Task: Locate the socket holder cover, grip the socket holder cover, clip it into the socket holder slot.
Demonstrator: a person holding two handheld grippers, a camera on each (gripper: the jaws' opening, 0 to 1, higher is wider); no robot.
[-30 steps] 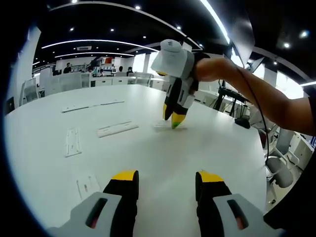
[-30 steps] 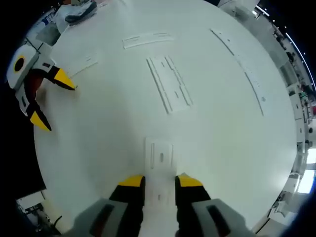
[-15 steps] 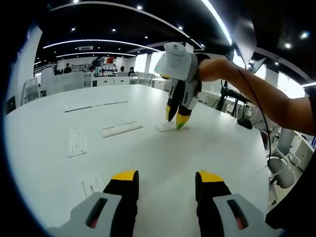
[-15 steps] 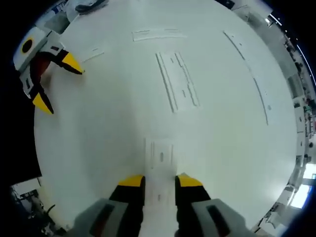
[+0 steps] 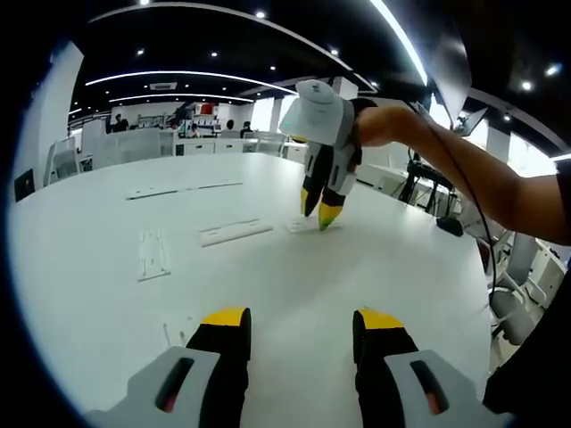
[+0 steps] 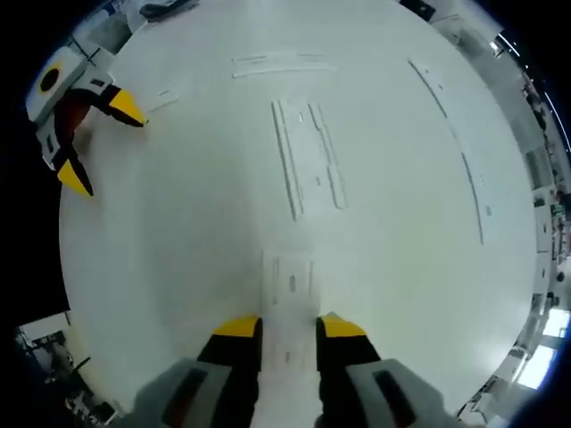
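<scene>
Right gripper view, looking down on a white tabletop (image 6: 428,285). Nearest, the right gripper (image 6: 290,328) pinches a small flat white cover (image 6: 291,281) between its yellow-tipped jaws; the cover sticks out ahead of the tips, and whether it touches the tabletop cannot be told. Beyond it lies a long white holder (image 6: 310,160) with raised rails along its length, well apart from the cover. Farther off rests a short white strip (image 6: 281,64), and a thin long strip (image 6: 464,160) runs along the right side. At the upper left the left gripper (image 6: 94,138) hangs with its jaws spread, holding nothing

Left gripper view, low across the same tabletop. Its own jaws rise from the bottom, apart and empty. Near them, to the left, lie a small white piece (image 5: 175,332) and a flat plate (image 5: 153,254). Farther on the right gripper points down, held by a person's hand (image 5: 379,125), its tips at the cover

The grip step looks done; the carry to the slot is in hand. Next move, likely: bring the cover over the holder, line it up with the rails, and press down until it clips
</scene>
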